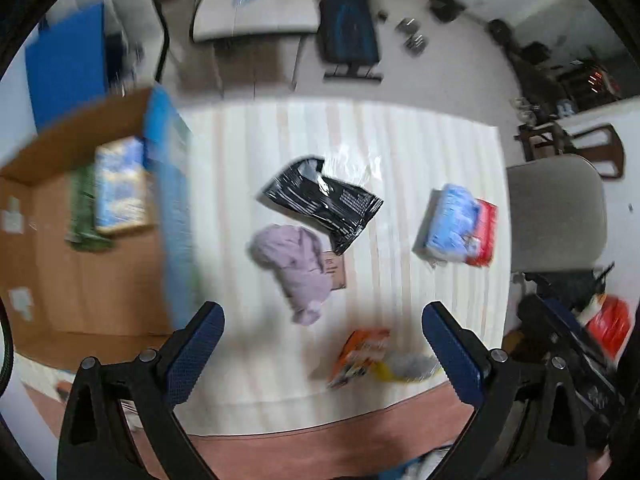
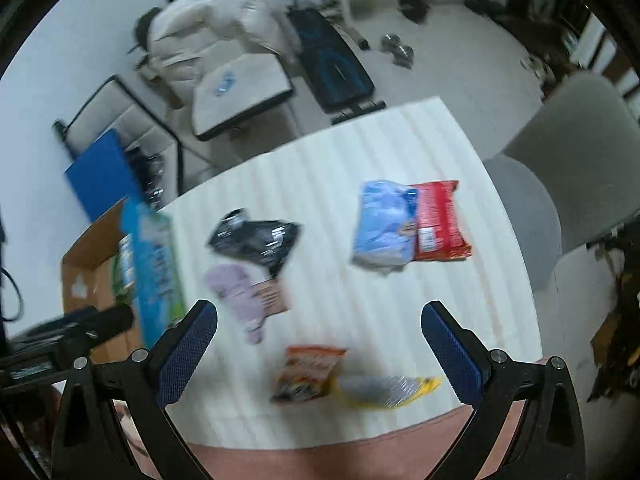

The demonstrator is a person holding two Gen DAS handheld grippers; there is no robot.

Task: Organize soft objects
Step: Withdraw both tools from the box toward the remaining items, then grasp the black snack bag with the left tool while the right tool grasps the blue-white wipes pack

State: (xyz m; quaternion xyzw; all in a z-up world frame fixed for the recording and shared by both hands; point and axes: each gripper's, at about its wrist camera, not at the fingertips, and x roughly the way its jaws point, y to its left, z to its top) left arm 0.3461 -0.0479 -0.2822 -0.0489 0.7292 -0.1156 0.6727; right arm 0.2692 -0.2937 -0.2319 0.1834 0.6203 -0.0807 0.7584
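On the striped table lie a black plastic pouch, a lilac soft cloth item, a blue-and-red pack, an orange packet and a yellow-grey item. The right wrist view shows them too: pouch, lilac item, blue-and-red pack, orange packet, yellow-grey item. My left gripper is open and empty above the table's near side. My right gripper is open and empty, above the orange packet.
An open cardboard box at the left holds a blue-yellow pack and a green item; it shows in the right wrist view. A grey chair stands right of the table. Chairs and gym gear stand behind.
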